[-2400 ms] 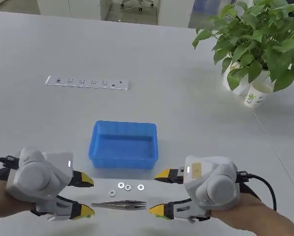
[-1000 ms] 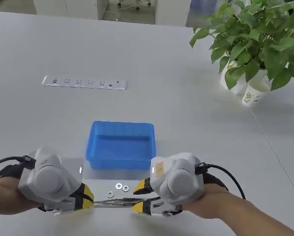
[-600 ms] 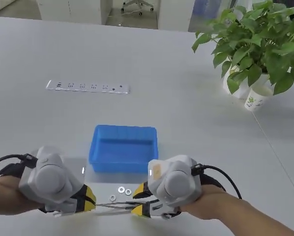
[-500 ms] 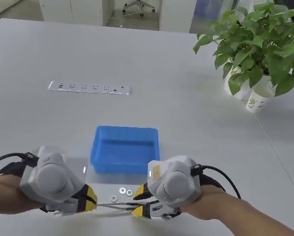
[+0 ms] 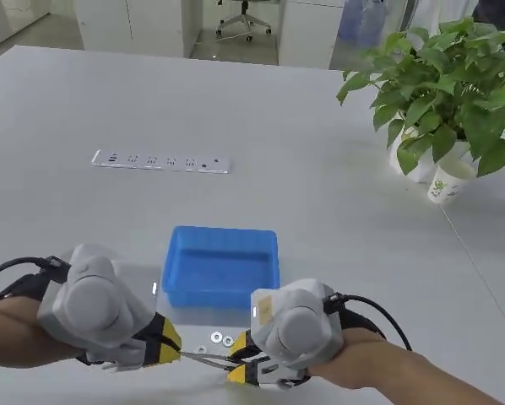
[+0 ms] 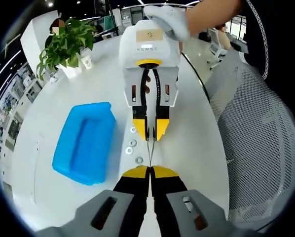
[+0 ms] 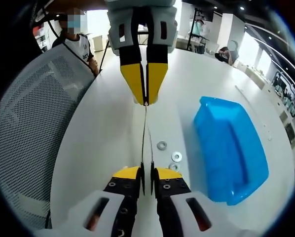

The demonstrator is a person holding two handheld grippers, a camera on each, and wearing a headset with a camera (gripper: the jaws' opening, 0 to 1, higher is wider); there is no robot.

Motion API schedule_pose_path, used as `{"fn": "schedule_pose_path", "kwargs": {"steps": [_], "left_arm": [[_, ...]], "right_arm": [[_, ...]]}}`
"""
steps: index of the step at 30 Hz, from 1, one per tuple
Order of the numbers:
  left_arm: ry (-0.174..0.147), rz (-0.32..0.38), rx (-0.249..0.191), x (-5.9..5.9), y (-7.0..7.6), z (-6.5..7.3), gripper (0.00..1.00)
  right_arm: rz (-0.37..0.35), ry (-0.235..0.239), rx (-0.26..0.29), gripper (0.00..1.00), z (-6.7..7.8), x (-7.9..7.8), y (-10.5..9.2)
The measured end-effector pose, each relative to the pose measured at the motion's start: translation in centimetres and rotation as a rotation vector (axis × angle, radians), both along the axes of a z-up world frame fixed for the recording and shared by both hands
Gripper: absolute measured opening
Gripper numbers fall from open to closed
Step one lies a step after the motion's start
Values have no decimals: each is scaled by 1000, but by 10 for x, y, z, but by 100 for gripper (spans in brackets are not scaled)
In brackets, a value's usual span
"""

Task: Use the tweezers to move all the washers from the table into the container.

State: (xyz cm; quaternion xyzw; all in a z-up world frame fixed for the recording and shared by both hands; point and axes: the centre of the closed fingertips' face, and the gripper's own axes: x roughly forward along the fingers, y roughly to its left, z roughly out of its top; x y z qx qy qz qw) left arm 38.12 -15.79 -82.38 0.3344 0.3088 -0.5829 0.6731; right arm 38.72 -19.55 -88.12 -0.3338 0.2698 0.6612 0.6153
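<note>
**Head view.** Low in the frame, your left gripper (image 5: 169, 346) and right gripper (image 5: 240, 358) face each other, and each is clamped on one end of the tweezers (image 5: 207, 359). The tweezers' long axis runs left to right, roughly parallel to the near wall of the blue container (image 5: 222, 294). The washers (image 5: 221, 339) lie on the table (image 5: 320, 211) in a small cluster just above the tweezers, between them and the container. As far as this angle shows, the container is empty. A power strip (image 5: 160, 161) lies well above it, and a potted plant (image 5: 442, 84) stands at upper right.

**Left gripper view.** Your own jaws, at the bottom, are pressed together on the near end of the tweezers. The right gripper grips the far end at centre. The washers sit just left of the tweezers, and the container lies further left.

**Right gripper view.** Your own jaws hold the tweezers' near end with only a slit between them. The tweezers' two arms seem to spread toward you. The washers lie just right of the tweezers, close to these jaws, so the right gripper is judged the nearer one. The container lies beyond them to the right.
</note>
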Motion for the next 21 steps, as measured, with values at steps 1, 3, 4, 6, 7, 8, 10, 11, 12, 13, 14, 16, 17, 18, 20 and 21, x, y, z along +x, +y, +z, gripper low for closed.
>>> {"fn": "schedule_pose_path", "kwargs": {"steps": [1,3,4,6,7,8,10,11,12,13,14,16,17,18,20,21], "left_arm": [[-3,1,-5,0,-1,2,5],[-9,2,-19,1,-4,7,5],[-11,1,-25,1,-6,10,5],[-14,-3,-31,1,-8,14,5],[-16,-5,-34,1,-9,15,5],[-19,-5,-38,2,-11,17,5],[-23,-1,-49,2,-12,21,5],[-24,0,-54,2,-13,22,5],[-26,-1,-58,2,-14,24,5],[-27,-2,-62,2,-14,25,5],[-29,-4,-68,1,-15,28,5],[-32,-9,-77,1,-17,32,5],[-34,-10,-79,1,-18,34,5],[-38,-13,-83,2,-19,36,5],[-38,-15,-94,2,-21,41,5],[-41,-18,-99,2,-23,43,5]], "right_arm": [[0,0,1,13,1,0,0],[-3,-5,6,13,2,1,-1],[-5,-5,10,13,3,1,-1],[-9,-4,16,12,5,1,-1],[-10,-6,18,12,5,1,-1],[-11,-6,20,11,6,0,-1],[-20,-14,30,11,8,2,-2],[-23,-13,34,11,9,2,-2],[-24,-14,38,10,10,2,-1],[-24,-14,43,10,11,1,-1],[-24,-14,47,10,12,1,-1],[-27,-14,59,10,14,0,0],[-30,-15,63,10,15,1,1],[-34,-14,68,10,16,1,2],[-37,-13,77,10,17,1,4],[-39,-11,80,11,18,0,4]]}}
